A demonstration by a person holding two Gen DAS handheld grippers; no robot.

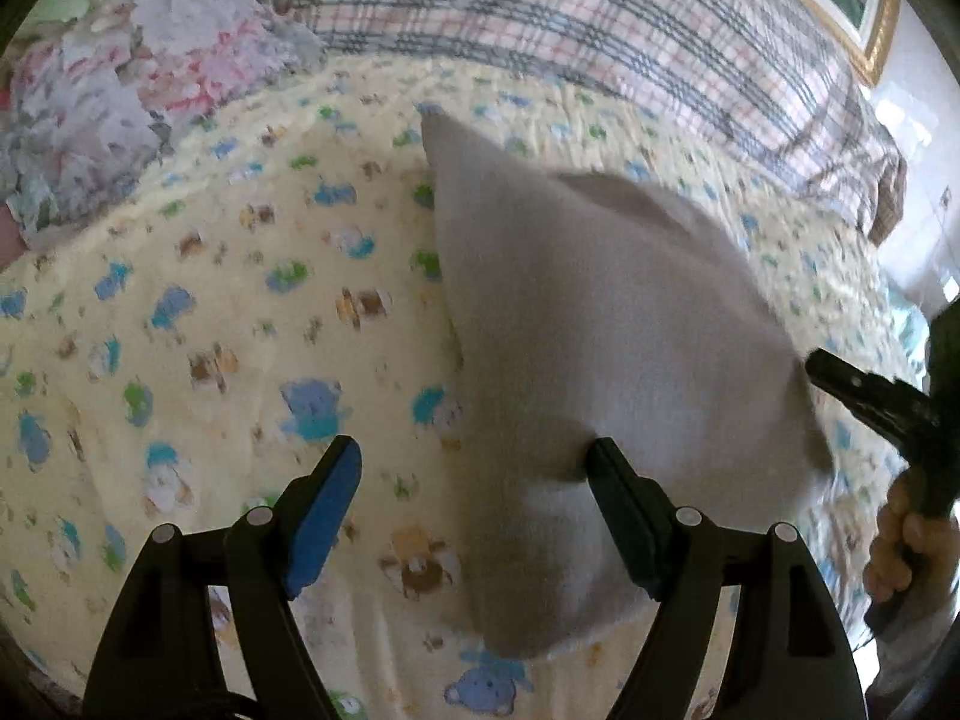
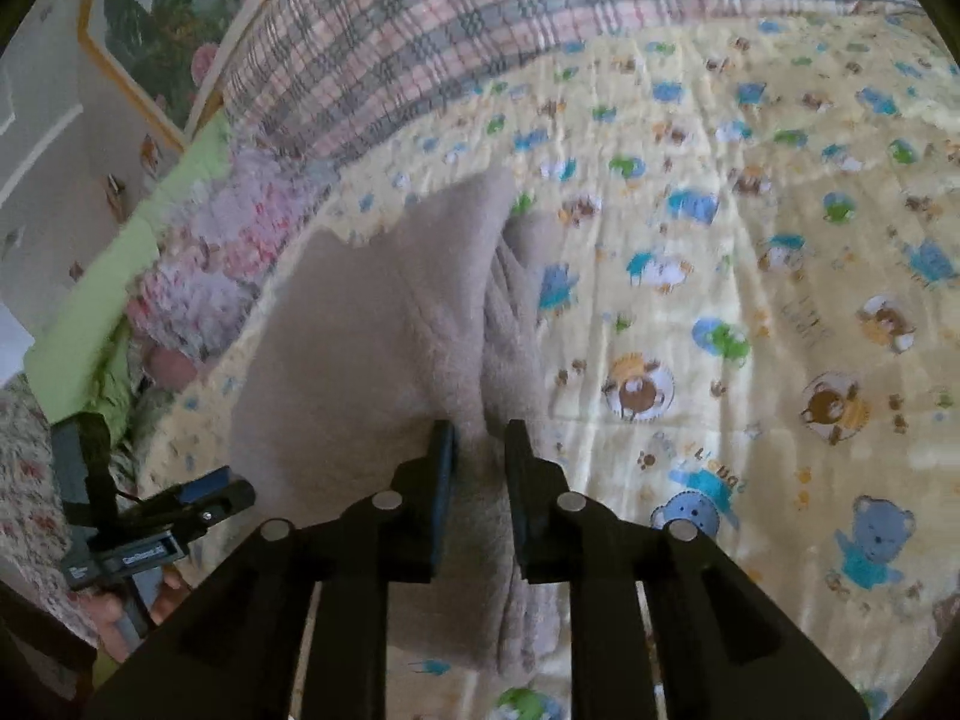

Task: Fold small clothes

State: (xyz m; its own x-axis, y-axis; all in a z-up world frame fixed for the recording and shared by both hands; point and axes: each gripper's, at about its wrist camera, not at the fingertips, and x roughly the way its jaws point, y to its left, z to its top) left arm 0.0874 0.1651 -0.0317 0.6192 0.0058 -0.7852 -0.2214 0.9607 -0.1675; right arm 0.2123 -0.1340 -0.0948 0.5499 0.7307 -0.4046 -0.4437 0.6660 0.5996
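Grey fleece garment (image 2: 372, 348) on bed: soft, light, limp. Right gripper (image 2: 478, 450) jaws pinch near fold; left gripper (image 1: 474, 468) jaws wide, holding nothing. Grab corners.

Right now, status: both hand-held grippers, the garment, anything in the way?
Left hand-held gripper open, beside cloth. Right hand-held gripper shut on grey fleece garment, part lifted off yellow bear-print blanket. Nothing blocking the fold.

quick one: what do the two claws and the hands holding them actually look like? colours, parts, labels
Both claws, left claw and right claw, are black plastic linkages with round silver pivot pins and flat blue pads inside the fingers. A dark cable loops at the left claw's base. Seen from the right wrist, the left body carries a small white label, unreadable. A bare right hand grips its black handle.
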